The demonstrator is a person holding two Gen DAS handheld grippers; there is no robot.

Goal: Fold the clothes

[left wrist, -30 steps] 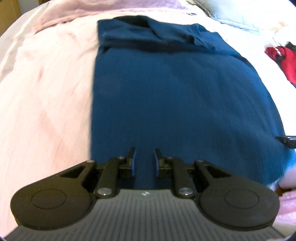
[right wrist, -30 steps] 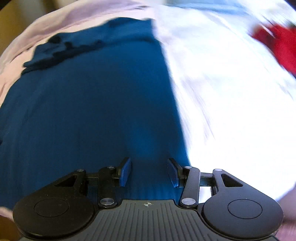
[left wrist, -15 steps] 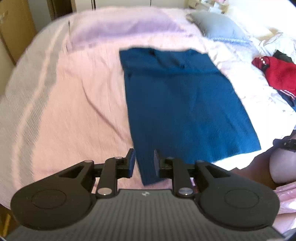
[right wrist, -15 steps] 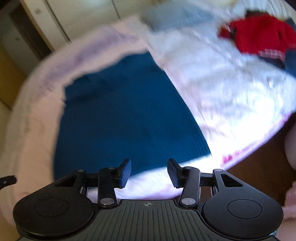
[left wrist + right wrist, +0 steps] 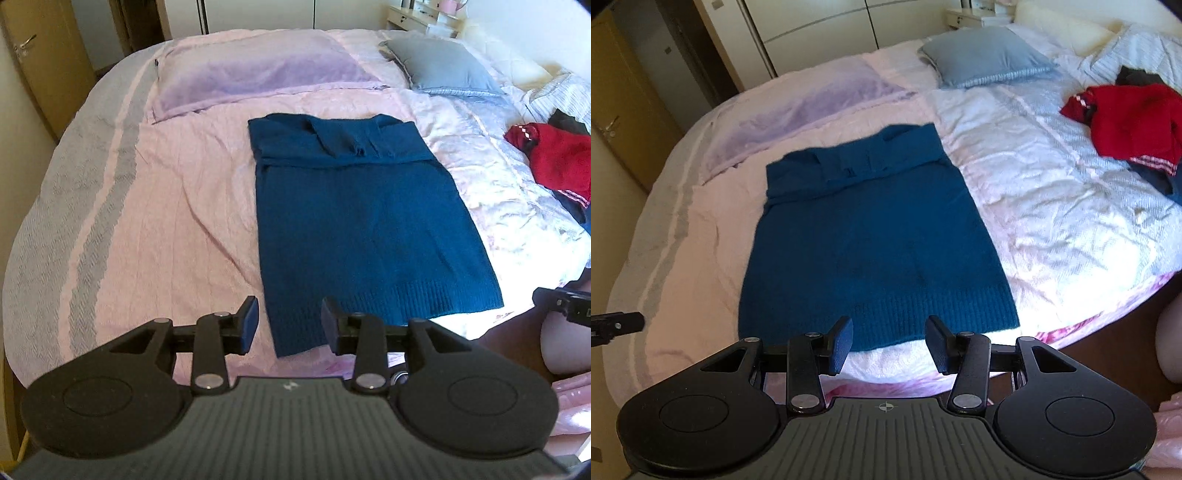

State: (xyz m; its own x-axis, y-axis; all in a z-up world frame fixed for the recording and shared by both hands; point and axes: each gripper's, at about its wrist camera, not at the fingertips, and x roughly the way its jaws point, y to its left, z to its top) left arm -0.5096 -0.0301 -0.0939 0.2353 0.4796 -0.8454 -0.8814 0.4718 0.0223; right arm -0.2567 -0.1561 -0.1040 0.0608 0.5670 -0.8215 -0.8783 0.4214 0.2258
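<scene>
A blue sweater (image 5: 369, 229) lies flat on the bed (image 5: 177, 206), its sleeves folded in across the top so that it forms a long rectangle, ribbed hem toward the near edge of the bed. It rests on a pink cover, roughly where the pink side meets the whiter sheet (image 5: 1052, 192).

The left gripper (image 5: 289, 321) hangs above the near left corner of the hem, pointing down at it. Its jaws have just been opening and stand apart with nothing between them; they are clear of the knit. The right gripper (image 5: 889, 343) hangs above the hem's middle, jaws likewise apart and empty, not touching the sweater.

Beyond the sweater lie a lilac pillow (image 5: 258, 70) and a grey pillow (image 5: 443, 68). Well off to the right, a red garment (image 5: 1126, 118) sits crumpled on the sheet with darker clothes beside it. A wooden door (image 5: 40, 62) stands at the left.
</scene>
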